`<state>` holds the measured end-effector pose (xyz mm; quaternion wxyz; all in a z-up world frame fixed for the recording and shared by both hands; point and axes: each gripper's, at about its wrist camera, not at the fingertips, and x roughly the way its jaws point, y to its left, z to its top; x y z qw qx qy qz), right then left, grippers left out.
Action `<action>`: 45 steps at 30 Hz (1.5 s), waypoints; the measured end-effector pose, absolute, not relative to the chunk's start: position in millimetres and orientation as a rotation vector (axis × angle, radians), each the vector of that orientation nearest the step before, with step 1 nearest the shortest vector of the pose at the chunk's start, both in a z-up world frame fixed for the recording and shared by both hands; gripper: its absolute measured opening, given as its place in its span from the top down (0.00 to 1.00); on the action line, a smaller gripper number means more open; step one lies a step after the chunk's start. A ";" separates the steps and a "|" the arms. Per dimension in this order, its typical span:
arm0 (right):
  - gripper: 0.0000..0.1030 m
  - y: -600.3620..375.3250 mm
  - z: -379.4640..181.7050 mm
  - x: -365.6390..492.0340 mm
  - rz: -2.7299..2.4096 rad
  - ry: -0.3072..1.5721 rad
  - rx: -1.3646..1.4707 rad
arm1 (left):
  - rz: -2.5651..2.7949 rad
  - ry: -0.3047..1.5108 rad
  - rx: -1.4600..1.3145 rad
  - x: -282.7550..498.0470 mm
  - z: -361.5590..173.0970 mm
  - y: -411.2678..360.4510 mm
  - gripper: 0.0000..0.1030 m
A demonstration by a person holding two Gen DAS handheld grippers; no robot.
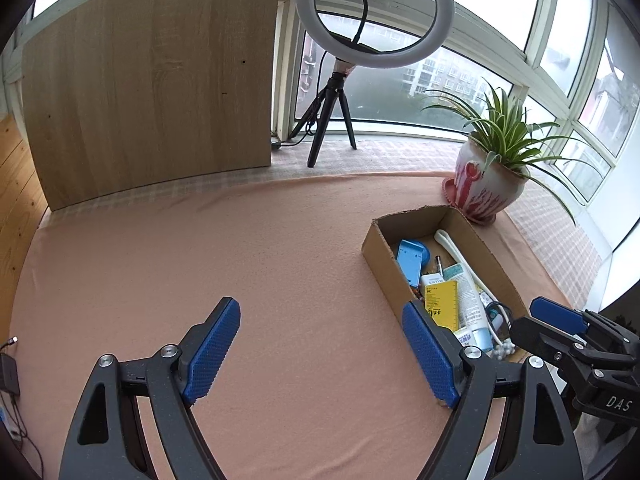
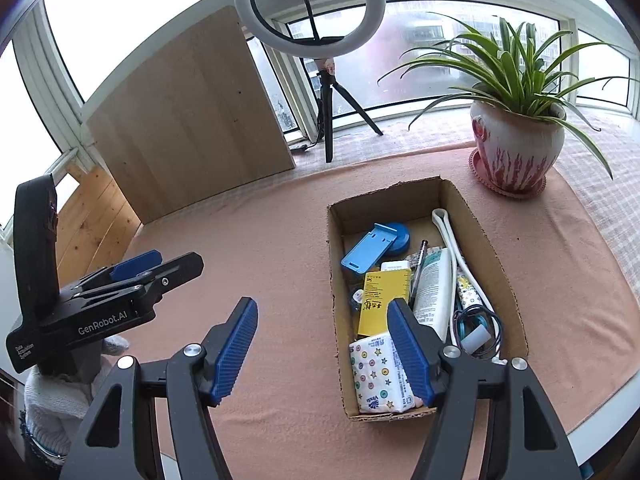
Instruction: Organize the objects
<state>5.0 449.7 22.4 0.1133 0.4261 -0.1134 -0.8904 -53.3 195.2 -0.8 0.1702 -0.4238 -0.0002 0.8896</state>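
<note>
Your work surface is a table under a peach cloth (image 2: 280,240), set against curved windows (image 1: 460,76) looking out on apartment blocks; a wooden board (image 1: 152,88) leans upright at the far left; a ring light (image 2: 310,8) on a tripod stands on the sill beside it; a potted plant (image 2: 516,136) sits at the far right. The cardboard box (image 2: 334,280) lies near the plant, holding a yellow packet (image 2: 382,296), a white tube (image 2: 434,292), a tissue pack (image 2: 376,376), a blue stand (image 2: 366,252). Your left gripper (image 1: 320,352) and right gripper (image 2: 322,352) both stand wide apart, holding nothing.
</note>
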 end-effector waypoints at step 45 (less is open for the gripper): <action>0.37 265.3 -3.0 24.1 -2.648 -0.039 1.274 | 2.676 -0.086 -1.331 -1.9 -32.2 28.0 0.10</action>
